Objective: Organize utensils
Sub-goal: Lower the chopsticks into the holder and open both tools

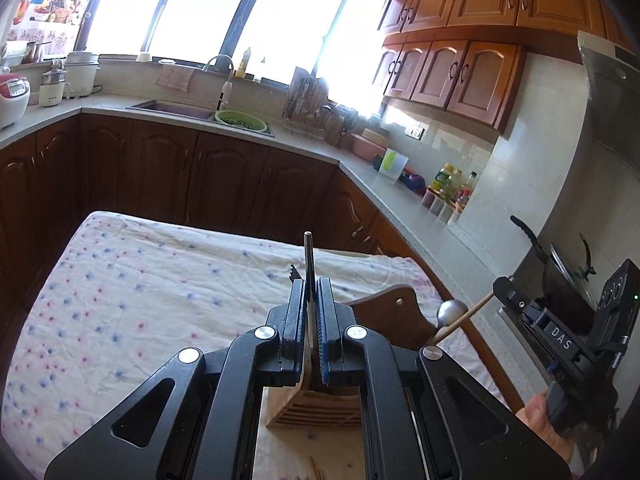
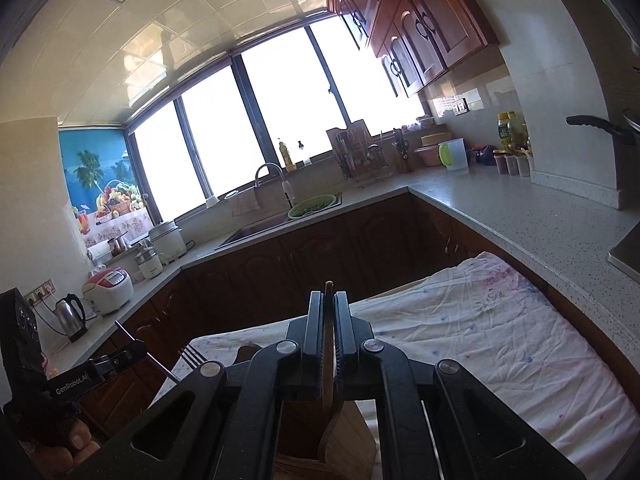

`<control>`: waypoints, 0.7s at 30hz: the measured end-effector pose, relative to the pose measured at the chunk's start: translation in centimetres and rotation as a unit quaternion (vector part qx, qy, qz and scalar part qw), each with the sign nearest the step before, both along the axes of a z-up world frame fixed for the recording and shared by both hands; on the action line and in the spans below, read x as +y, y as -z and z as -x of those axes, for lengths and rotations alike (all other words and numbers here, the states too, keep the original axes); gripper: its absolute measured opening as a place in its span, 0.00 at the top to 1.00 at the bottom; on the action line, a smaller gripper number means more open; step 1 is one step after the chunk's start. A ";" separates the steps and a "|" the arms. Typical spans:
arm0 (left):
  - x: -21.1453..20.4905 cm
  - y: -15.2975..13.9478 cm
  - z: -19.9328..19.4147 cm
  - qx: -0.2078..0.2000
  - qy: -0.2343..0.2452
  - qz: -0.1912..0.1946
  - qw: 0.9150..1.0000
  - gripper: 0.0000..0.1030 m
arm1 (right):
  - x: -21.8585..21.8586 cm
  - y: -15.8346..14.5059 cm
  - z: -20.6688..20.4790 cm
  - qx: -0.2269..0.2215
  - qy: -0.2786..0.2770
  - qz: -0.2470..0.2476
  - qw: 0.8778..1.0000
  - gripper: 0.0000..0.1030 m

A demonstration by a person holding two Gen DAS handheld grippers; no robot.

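1. Wooden utensil holder point(image 1: 316, 410) stood on the floral-clothed table point(image 1: 120, 300), below both grippers.
2. Right gripper point(image 2: 328, 300) was clamped on a wooden spoon handle point(image 2: 329, 286).
3. Left gripper point(image 1: 311, 284) pinched a dark metal handle point(image 1: 308, 256), upright.

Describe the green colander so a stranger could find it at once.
Find the wide window; under it a sink is set into the grey countertop. At the sink's right end sits the colander, left of the wire dish rack. It is the only bright green, round, slotted bowl there.
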State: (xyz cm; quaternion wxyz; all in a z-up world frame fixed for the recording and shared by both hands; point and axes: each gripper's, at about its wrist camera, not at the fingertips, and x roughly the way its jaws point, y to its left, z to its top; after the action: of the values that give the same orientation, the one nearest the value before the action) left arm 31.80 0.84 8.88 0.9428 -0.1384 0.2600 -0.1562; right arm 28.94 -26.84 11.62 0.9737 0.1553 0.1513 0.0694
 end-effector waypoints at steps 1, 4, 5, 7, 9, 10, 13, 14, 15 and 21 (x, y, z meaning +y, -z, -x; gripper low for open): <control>-0.3 0.3 -0.2 0.007 0.003 -0.005 1.000 0.95 | 0.0 0.2 -0.2 0.003 0.000 0.000 1.000 0.95; -0.8 0.5 -0.2 0.009 0.002 -0.012 1.000 0.95 | 0.1 0.4 -0.3 0.007 0.000 0.002 1.000 0.95; -0.8 0.5 -0.2 0.010 0.002 -0.013 1.000 0.95 | 0.1 0.4 -0.3 0.008 0.000 0.003 1.000 0.95; -0.6 0.5 -0.3 0.012 0.003 -0.010 1.000 0.95 | -0.1 0.3 -0.3 0.011 -0.001 0.001 1.000 0.95; -0.5 0.5 -0.4 0.015 0.002 -0.012 1.000 0.95 | -0.2 0.4 -0.4 0.013 0.000 0.000 1.000 0.95; -0.5 0.5 -0.4 0.016 0.002 -0.011 1.000 0.95 | -0.3 0.4 -0.4 0.014 0.001 -0.001 1.000 0.95; -0.5 0.4 -0.5 0.019 0.000 -0.013 1.000 0.95 | -0.6 0.5 -0.4 0.016 -0.001 -0.006 1.000 0.94; -0.6 0.4 -0.5 0.021 0.000 -0.015 1.000 0.95 | -0.5 0.5 -0.5 0.017 -0.001 -0.006 1.000 0.90; -0.6 0.4 -0.5 0.022 -0.001 -0.016 1.000 0.95 | -0.6 0.6 -0.5 0.018 -0.002 -0.008 1.000 0.90; -0.4 -0.3 0.5 0.014 -0.002 -0.015 1.000 0.50 | -1.1 0.3 0.2 0.012 -0.013 -0.031 0.999 0.36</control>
State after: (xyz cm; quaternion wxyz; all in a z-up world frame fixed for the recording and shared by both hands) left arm 31.32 0.41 9.19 0.9414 -0.1265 0.2750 -0.1489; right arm 28.69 -27.97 11.33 0.9656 0.1844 0.1629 0.0844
